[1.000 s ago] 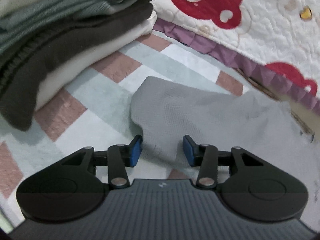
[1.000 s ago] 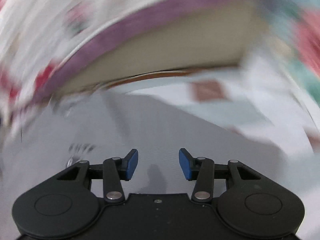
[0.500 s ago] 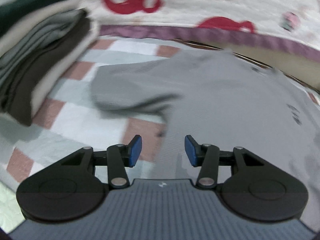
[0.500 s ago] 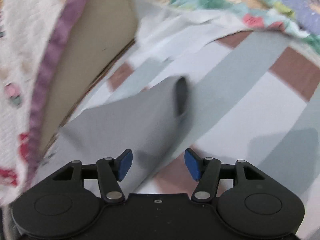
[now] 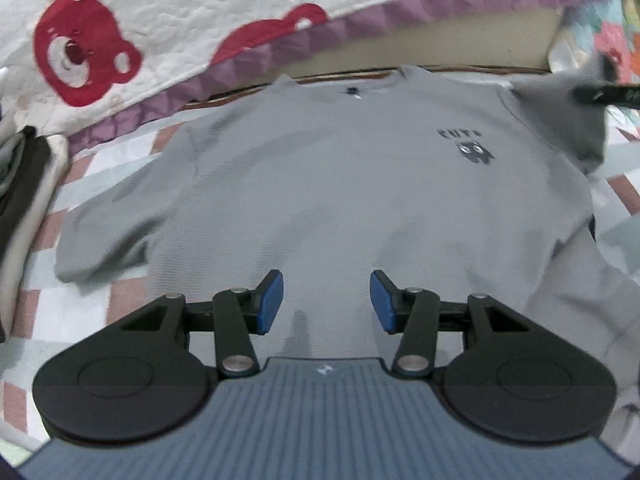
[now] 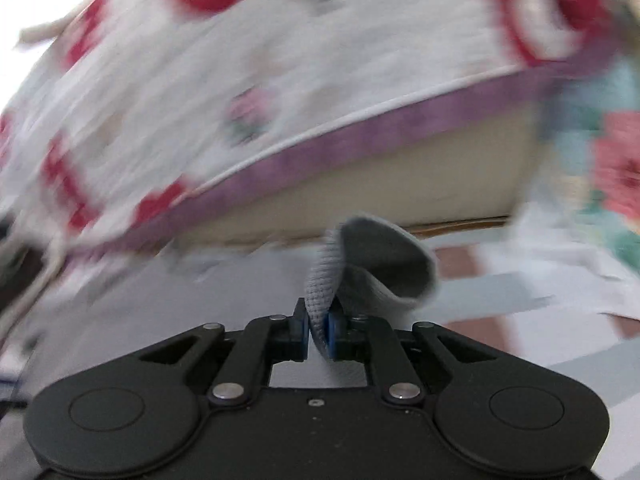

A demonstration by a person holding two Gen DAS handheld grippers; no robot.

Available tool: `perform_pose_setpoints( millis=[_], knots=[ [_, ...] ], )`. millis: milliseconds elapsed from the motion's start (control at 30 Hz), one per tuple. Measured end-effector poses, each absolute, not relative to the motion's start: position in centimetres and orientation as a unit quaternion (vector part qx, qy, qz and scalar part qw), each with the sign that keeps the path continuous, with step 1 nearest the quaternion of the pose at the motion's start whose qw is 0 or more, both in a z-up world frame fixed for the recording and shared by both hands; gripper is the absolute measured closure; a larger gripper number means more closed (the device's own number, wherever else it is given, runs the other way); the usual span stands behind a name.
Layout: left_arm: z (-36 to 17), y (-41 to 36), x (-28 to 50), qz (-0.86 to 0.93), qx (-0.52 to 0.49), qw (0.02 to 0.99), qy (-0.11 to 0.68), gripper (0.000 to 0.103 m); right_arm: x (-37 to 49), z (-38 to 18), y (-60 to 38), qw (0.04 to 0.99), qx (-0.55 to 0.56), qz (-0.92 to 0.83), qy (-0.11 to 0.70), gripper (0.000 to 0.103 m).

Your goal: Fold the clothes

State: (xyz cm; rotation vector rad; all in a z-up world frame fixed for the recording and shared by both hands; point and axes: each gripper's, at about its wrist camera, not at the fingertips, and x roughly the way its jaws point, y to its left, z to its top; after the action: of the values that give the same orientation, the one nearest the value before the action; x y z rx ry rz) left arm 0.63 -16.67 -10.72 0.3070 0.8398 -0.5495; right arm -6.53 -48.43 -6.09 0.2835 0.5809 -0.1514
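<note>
While the left hand-held gripper (image 5: 326, 300) hovers released, the right hand-held gripper (image 6: 318, 326) has just clenched the sweater (image 5: 340, 184) sleeve (image 6: 372, 268) — ready to fold inward.

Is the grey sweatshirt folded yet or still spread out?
Spread out: the grey sweatshirt lies flat, front up, both sleeves out; only one sleeve's cuff is pinched in the right hand-held gripper.

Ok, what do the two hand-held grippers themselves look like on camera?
Both look alike: the left hand-held gripper and the right hand-held gripper have black linkage arms with silver rivets, rounded black housings and blue pads. The left's body is ribbed grey-blue with a small white logo; the right's is plain black. No cables or sleeves show.
</note>
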Motion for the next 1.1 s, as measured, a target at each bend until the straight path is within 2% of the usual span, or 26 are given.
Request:
perform_pose_setpoints(
  millis=[133,267,367,567,633,700,767,833,867,900,1000,1100],
  knots=[
    [-10.9,-16.6,0.2,-0.273,0.118,0.859,0.416,0.056,-4.9,-7.6,-44.2,0.912,0.140,0.067,0.379,0.081],
    [-11.4,-16.6,-0.3,-0.272,0.117,0.855,0.426,0.055,-6.8,-5.9,-45.7,0.909,0.161,0.120,0.366,0.062],
    [-12.1,-16.3,0.1,-0.267,0.111,0.848,0.443,0.055,-8.0,-5.1,-47.6,0.916,0.139,0.096,0.364,0.059],
    [-12.1,-15.4,0.2,-0.260,0.089,0.847,0.454,0.055,-8.3,-5.4,-46.8,0.913,-0.002,0.094,0.398,0.058],
    [-12.1,-15.0,0.3,-0.259,0.086,0.848,0.455,0.054,-7.9,-5.4,-45.6,0.910,-0.057,0.103,0.398,0.051],
    [-12.1,-14.7,0.4,-0.255,0.085,0.848,0.457,0.053,-7.3,-5.4,-44.4,0.904,-0.111,0.112,0.396,0.037],
    [-12.2,-14.2,0.6,-0.248,0.085,0.849,0.459,0.053,-5.9,-5.9,-43.4,0.898,-0.156,0.119,0.394,0.037],
    [-12.1,-13.6,0.7,-0.241,0.082,0.850,0.461,0.053,-4.7,-6.2,-43.6,0.892,-0.164,0.135,0.398,0.040],
    [-12.1,-13.3,0.8,-0.238,0.080,0.851,0.462,0.053,-4.1,-6.3,-44.0,0.890,-0.156,0.146,0.403,0.071],
    [-12.0,-12.9,0.8,-0.235,0.079,0.852,0.462,0.053,-3.6,-6.4,-44.4,0.888,-0.148,0.157,0.407,0.096],
    [-11.6,-11.4,0.8,-0.222,0.076,0.856,0.460,0.053,-4.0,-4.6,-49.1,0.926,-0.039,0.076,0.369,0.097],
    [-11.6,-9.7,1.1,-0.204,0.071,0.858,0.466,0.052,-7.2,-3.5,-56.1,0.936,0.132,-0.083,0.315,0.096]
  ],
)
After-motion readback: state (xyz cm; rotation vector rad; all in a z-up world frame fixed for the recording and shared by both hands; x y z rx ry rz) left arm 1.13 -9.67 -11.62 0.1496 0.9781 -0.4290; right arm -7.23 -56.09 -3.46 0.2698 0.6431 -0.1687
